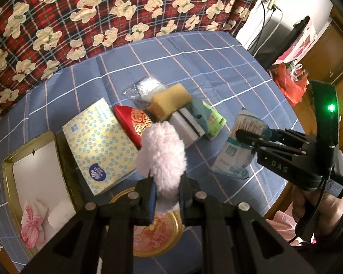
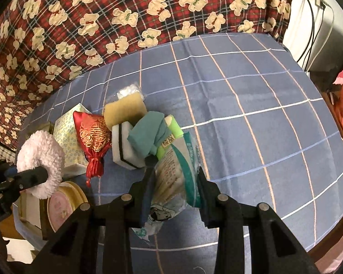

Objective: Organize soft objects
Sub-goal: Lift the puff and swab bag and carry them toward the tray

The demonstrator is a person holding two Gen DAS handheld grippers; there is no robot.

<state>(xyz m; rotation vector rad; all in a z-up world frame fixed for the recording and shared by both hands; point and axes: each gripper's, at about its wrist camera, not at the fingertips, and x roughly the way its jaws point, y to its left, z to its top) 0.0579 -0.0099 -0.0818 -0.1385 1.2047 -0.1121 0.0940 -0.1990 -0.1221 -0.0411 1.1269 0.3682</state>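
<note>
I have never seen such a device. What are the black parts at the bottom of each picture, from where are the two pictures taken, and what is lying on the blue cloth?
There is no robot here. A person holds a hand tool with a two-finger claw in each hand, and a wide-angle camera on each tool looks along its fingers. The black parts are those fingers.

The left-hand view shows the left claw shut on a fluffy pink puff. The right-hand view shows the right claw gripping a packet of cotton swabs.

On the blue checked cloth lie a tissue box, a red and gold pouch, a yellow sponge, a white striped sponge and a teal cloth. A gold-rimmed tray sits at the left.
</note>
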